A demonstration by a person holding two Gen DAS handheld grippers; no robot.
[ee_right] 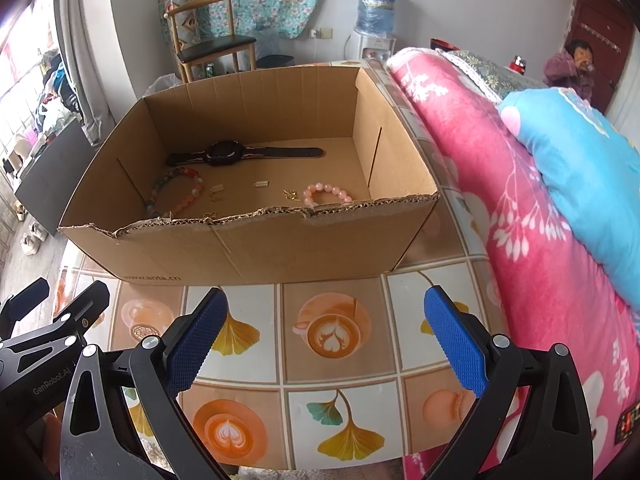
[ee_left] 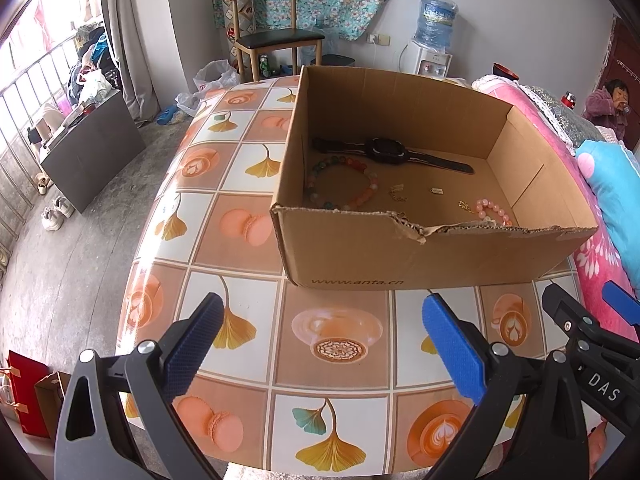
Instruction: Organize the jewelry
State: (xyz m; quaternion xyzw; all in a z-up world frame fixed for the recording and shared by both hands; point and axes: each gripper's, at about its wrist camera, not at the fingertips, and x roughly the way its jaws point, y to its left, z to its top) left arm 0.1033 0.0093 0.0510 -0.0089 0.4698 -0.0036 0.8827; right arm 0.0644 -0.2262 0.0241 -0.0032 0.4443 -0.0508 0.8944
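Note:
An open cardboard box stands on the patterned table. Inside lie a black watch, a multicoloured bead bracelet, a pink bead bracelet and a few small gold pieces. My left gripper hovers open over the table in front of the box, nothing between its blue pads. My right gripper is open too, just to the right of the left one, also short of the box.
A pink floral quilt and a blue pillow press against the table's right side. Beyond the table are a wooden chair, a water dispenser and a person seated far right. The floor drops off at left.

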